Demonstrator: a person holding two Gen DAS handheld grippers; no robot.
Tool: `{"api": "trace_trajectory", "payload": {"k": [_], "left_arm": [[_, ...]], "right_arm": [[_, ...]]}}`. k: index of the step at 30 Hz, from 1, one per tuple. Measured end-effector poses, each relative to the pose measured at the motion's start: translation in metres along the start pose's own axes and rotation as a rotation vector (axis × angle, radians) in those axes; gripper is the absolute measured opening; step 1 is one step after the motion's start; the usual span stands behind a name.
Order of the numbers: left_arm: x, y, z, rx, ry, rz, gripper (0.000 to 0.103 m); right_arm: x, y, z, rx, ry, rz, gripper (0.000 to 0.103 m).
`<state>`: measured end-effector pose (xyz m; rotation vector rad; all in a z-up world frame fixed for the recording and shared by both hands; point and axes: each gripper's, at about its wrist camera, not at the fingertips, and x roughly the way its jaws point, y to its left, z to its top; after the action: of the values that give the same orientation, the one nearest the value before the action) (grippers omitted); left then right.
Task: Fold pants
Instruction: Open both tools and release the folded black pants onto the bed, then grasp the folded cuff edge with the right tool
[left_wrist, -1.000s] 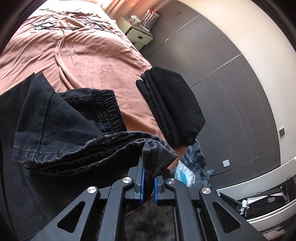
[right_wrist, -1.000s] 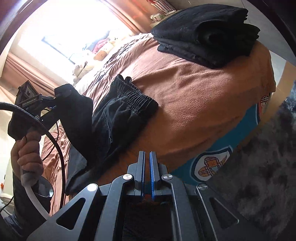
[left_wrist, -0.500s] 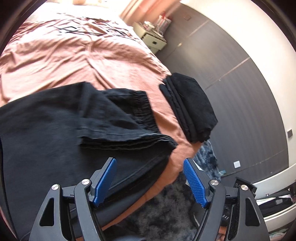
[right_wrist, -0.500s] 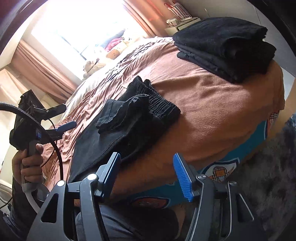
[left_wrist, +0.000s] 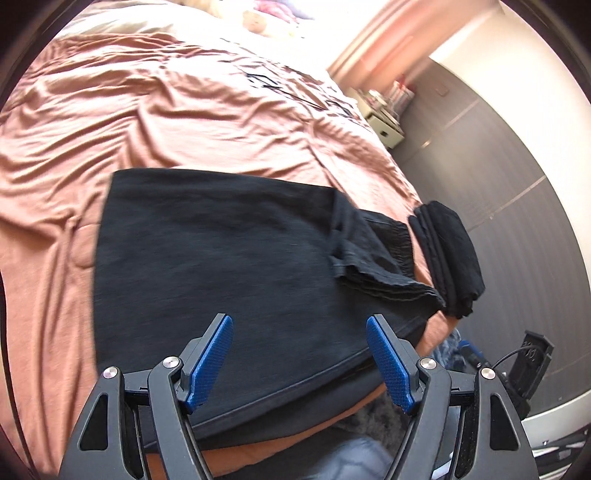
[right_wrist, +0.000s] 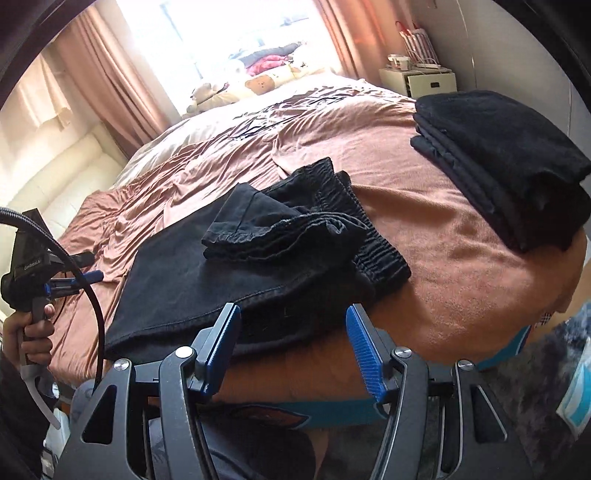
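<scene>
Black denim pants (left_wrist: 221, 266) with an elastic waistband lie on the rumpled rust-pink bedspread (left_wrist: 155, 110), near the foot edge of the bed, folded once so the leg hems (right_wrist: 280, 232) rest on top by the gathered waistband (right_wrist: 373, 243). A second ago the left gripper (left_wrist: 299, 354) was clamped on those hems, carrying them over; half a second ago it let go, and it now hangs above the near edge of the cloth with its blue pads spread wide and nothing between them. The right gripper (right_wrist: 291, 347), shut on nothing a second ago, has likewise opened wide and hovers just off the bed edge, empty. So the lengthwise fold looks laid down, though the hems sit bunched and a little skewed rather than flush with the waistband. Another fold, or a tidying of that corner, is probably still needed. A finished stack of folded black garments (right_wrist: 509, 166) sits near the corner of the bed, apart from the pants.
</scene>
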<state>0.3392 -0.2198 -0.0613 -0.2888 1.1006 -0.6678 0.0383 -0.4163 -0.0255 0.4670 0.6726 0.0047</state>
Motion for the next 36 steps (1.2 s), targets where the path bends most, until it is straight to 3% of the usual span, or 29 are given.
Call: {"api": "trace_trajectory", "payload": {"k": [9,18,26,36], "left_arm": [[-0.042,0.076,-0.033,-0.115,-0.061,0.077,0.076],[-0.066,0.127,-0.068,-0.221,-0.104,0.108,0.076],[-0.056,0.147,-0.094,-0.285,-0.117,0.088,0.072],[-0.054,0.148,-0.103,-0.246,-0.196,0.130,0.070]], "right_arm": [[0.034,0.047,0.035,-0.251,0.039,-0.039,0.058],[0.076,0.084,0.053,-0.429,0.106,-0.061,0.058],[0.118,0.110,0.060,-0.536,0.166,-0.074,0.058],[0.183,0.133,0.066,-0.654,0.249,-0.145,0.058]]}}
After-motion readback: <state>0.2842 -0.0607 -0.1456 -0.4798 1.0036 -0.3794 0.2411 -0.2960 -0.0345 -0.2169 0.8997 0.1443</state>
